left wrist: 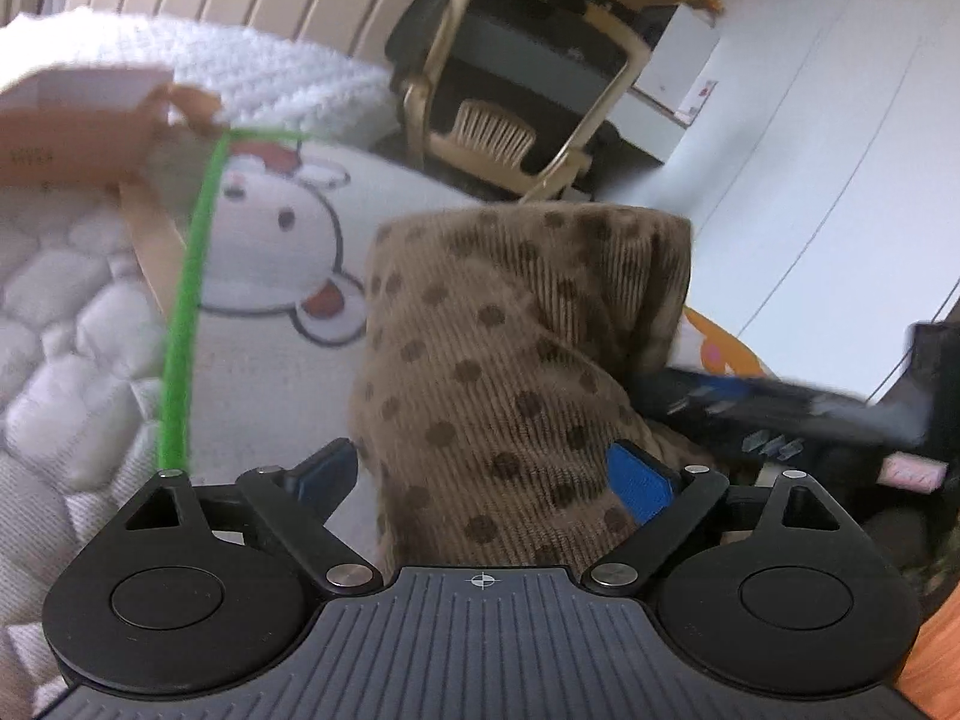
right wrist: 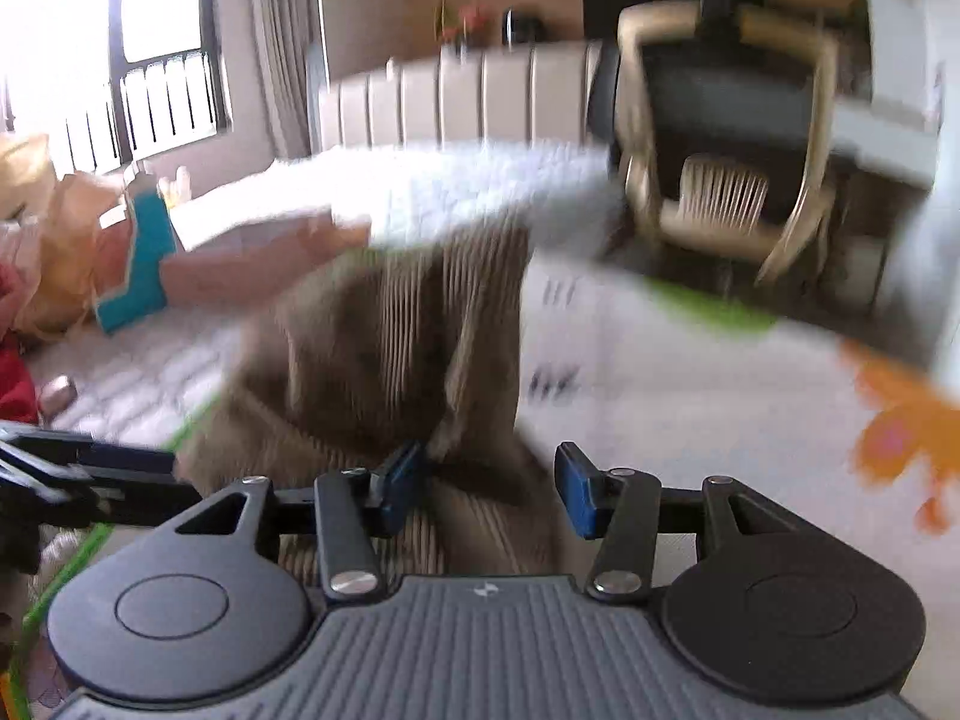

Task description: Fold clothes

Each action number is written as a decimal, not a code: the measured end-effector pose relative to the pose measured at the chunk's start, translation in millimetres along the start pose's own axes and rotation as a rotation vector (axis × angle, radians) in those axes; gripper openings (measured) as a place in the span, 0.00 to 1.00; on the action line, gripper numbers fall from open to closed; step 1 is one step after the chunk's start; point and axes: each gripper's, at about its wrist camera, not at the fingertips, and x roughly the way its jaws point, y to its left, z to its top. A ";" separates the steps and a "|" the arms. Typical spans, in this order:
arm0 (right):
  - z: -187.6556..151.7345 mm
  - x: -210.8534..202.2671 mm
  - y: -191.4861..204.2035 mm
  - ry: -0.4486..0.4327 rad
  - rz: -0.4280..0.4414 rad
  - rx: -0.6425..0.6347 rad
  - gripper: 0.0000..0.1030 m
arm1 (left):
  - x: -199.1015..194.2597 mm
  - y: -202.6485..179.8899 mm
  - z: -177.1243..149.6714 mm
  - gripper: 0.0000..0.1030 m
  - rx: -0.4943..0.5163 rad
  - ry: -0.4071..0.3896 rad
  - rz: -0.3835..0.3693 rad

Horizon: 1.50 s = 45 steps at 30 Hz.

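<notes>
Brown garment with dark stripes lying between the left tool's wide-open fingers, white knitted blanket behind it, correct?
Not stripes: the left wrist view shows dark polka dots on the brown garment. The rest holds: it lies between the left tool's wide-open fingers, with the white knitted blanket behind.

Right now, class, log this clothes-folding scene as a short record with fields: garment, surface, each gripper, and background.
garment: brown dotted corduroy garment, bunched and standing up
surface: white quilted bed cover with a cartoon animal print
left gripper: jaws wide, garment between them
right gripper: blurred, jaws apart around the cloth
background: beige-framed office chair, white knitted blanket
</notes>
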 end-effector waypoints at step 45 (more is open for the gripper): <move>55.0 85.0 13.4 0.097 0.127 -0.082 0.61 | 31.3 1.1 6.2 0.98 0.065 0.067 0.131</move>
